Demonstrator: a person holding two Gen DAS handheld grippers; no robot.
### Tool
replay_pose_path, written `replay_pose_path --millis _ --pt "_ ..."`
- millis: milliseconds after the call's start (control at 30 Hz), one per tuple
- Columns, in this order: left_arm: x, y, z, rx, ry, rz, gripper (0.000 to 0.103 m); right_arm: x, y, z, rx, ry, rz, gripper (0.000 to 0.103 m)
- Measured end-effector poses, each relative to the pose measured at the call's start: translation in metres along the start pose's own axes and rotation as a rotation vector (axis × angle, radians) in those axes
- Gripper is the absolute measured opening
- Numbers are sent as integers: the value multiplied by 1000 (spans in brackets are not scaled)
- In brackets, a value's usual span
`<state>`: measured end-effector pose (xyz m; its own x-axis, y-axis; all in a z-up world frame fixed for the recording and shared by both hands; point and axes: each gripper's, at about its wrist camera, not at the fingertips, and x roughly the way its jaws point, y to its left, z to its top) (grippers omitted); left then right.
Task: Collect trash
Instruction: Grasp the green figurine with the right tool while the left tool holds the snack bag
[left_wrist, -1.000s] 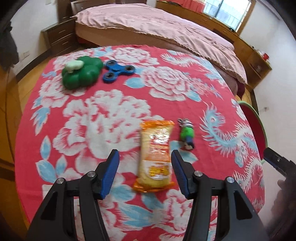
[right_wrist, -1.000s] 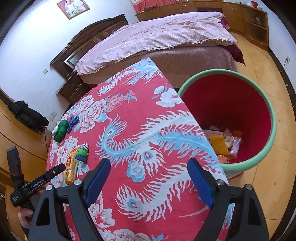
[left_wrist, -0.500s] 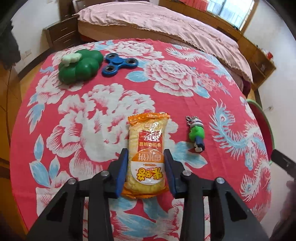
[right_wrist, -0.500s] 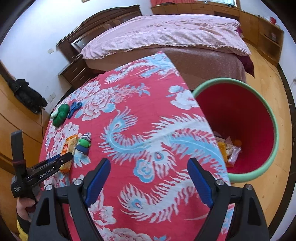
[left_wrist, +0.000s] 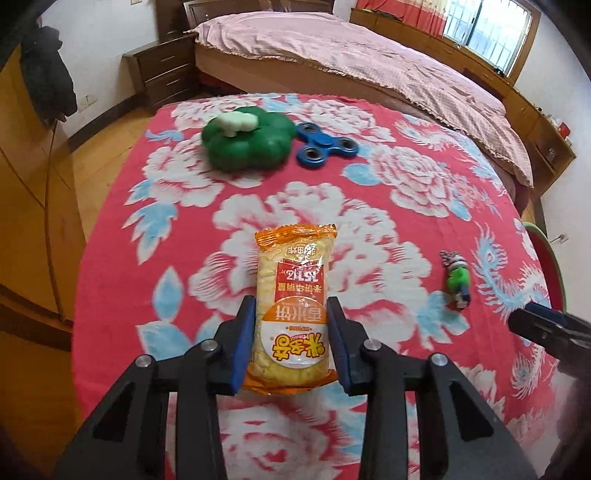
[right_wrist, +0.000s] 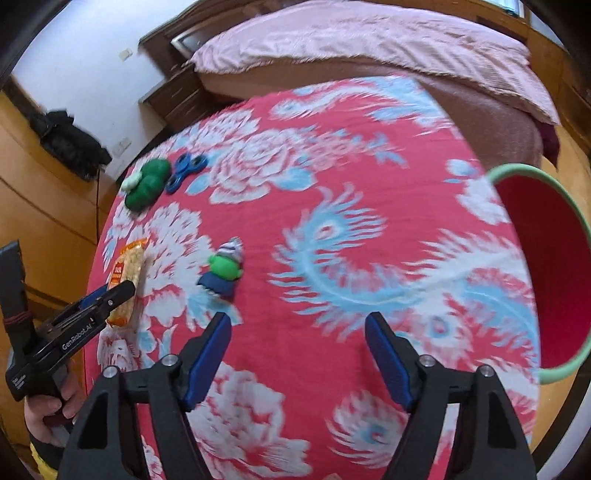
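Note:
An orange and yellow snack packet (left_wrist: 293, 306) lies lengthwise between my left gripper's blue pads (left_wrist: 246, 343). My left gripper (left_wrist: 291, 325) is shut on the packet's near half, just above the red floral tablecloth (left_wrist: 369, 221). The packet also shows in the right wrist view (right_wrist: 127, 275), with the left gripper (right_wrist: 110, 295) on it. My right gripper (right_wrist: 297, 350) is open and empty over the cloth. A red bin with a green rim (right_wrist: 546, 266) stands off the table's right edge.
A green toy with a white top (left_wrist: 245, 142), a blue fidget spinner (left_wrist: 325, 146) and a small green and blue figure (left_wrist: 458, 280) lie on the cloth. A bed with a pink cover (left_wrist: 351, 48) stands behind the table. A nightstand (left_wrist: 162, 70) is at back left.
My left gripper closed on the snack packet and holds it. My right gripper swung left over the table, so the bin moved to the right edge of its view.

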<state>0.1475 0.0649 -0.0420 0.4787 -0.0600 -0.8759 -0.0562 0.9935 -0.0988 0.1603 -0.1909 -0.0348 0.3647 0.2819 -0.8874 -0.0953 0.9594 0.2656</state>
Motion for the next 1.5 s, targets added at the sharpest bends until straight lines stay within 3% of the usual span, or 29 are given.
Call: replay_pose_path --millis 400,567,800,1000,1100,1500 --pt "0 28 -6 -61 -10 -10 39 33 56 19 -78 23 -42 62" --pt "0 29 -8 -70 -19 -29 39 43 64 18 -82 22 -52 48" --pt "-2 25 -10 -63 -44 -20 39 44 63 11 -76 -45 -62 31" --pt "-7 17 -12 -61 -69 -28 39 37 64 1 -109 -106 -64 26" --pt "-11 8 -13 -51 -94 -30 39 25 60 -5 -102 -156 -65 16" --pt "-24 -32 -14 -21 -115 -95 39 -21 18 -28 0 -277 -30 15"
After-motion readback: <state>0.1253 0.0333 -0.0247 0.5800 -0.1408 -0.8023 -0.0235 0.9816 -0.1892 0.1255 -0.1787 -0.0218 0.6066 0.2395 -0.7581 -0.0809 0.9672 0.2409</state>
